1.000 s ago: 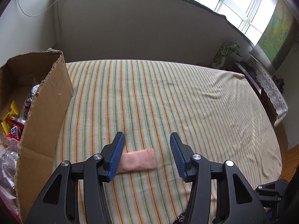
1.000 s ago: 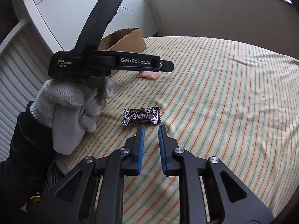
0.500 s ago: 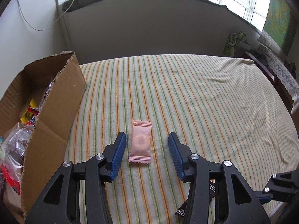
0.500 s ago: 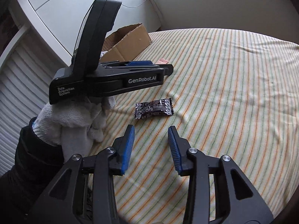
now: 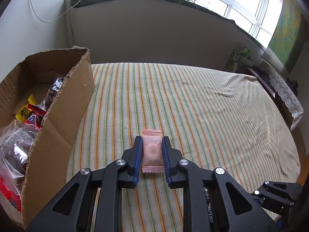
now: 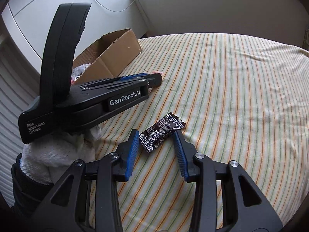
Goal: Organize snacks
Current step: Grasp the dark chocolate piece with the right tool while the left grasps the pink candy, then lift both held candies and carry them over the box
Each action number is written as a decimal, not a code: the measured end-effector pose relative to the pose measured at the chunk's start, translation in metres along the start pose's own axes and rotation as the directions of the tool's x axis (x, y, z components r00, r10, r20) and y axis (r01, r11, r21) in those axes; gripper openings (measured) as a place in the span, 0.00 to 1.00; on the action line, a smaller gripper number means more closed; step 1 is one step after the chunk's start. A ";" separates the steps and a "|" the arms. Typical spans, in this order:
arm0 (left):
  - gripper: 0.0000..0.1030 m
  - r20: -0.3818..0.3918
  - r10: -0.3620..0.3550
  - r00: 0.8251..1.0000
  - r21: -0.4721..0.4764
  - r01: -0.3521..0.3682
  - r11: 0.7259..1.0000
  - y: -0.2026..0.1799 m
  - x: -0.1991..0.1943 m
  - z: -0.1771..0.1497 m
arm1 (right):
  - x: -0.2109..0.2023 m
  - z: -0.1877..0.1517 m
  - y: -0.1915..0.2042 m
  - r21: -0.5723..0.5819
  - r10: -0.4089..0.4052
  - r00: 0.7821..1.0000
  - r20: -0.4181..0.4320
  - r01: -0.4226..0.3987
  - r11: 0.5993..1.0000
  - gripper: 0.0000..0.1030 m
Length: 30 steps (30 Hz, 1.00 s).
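- Pink snack packet (image 5: 152, 150): lies flat on the striped cloth (image 5: 193, 106), lengthwise between the blue pads of my left tongs (image 5: 152, 147). Those tongs have just been closing and now press on both of its long sides. It sits to the right of the cardboard box (image 5: 58, 135), apart from the box wall.
- Dark brown snack packet (image 6: 161, 132): printed in white, lying slantwise on the same cloth, on the side of the pink packet away from the box. It lies between the pads of my right tongs (image 6: 156, 141).
- Right tongs: jaws have just been opening and stand part open around the brown packet; the left pad looks just at its lower corner, the right pad clear of it. Nothing gripped.
- Cardboard box: open-topped, torn along its rim, at the left edge of the cloth. Inside are wrapped snacks (image 5: 29, 114), yellow, red and clear-bagged.
- My left hand (image 6: 56, 152): in a white knit glove, dark sleeve behind it, holding the left tongs' handle.
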State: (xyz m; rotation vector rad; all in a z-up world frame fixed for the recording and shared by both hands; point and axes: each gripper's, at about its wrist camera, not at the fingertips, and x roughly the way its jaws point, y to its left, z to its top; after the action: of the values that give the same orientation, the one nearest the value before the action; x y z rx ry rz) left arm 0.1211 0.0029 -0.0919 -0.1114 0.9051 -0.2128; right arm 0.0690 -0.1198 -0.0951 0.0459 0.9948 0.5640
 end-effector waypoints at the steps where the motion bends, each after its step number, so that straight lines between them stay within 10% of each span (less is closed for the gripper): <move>1: 0.18 0.001 -0.004 1.000 -0.003 0.004 1.000 0.001 -0.001 0.000 | 0.002 0.001 0.005 -0.031 -0.013 1.000 -0.003 0.013 0.999 0.47; 7: 0.18 0.000 -0.008 1.000 0.009 0.008 1.000 0.006 -0.007 -0.003 | 0.016 0.004 0.025 -0.147 -0.134 0.991 0.020 0.135 0.980 0.47; 11: 0.18 0.003 -0.004 1.000 0.010 0.004 1.000 0.006 -0.007 -0.003 | 0.014 0.007 0.014 -0.141 -0.132 0.991 0.025 0.134 0.981 0.27; 30: 0.17 0.056 0.078 0.995 0.084 -0.083 0.993 -0.014 -0.016 -0.008 | 0.005 0.008 0.002 -0.141 -0.148 0.986 0.072 0.157 0.978 0.26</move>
State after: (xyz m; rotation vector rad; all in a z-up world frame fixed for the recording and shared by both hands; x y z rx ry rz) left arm 0.1033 -0.0067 -0.0817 0.0000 0.8446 -0.1729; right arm 0.0766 -0.1139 -0.0941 -0.1418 0.8866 0.4899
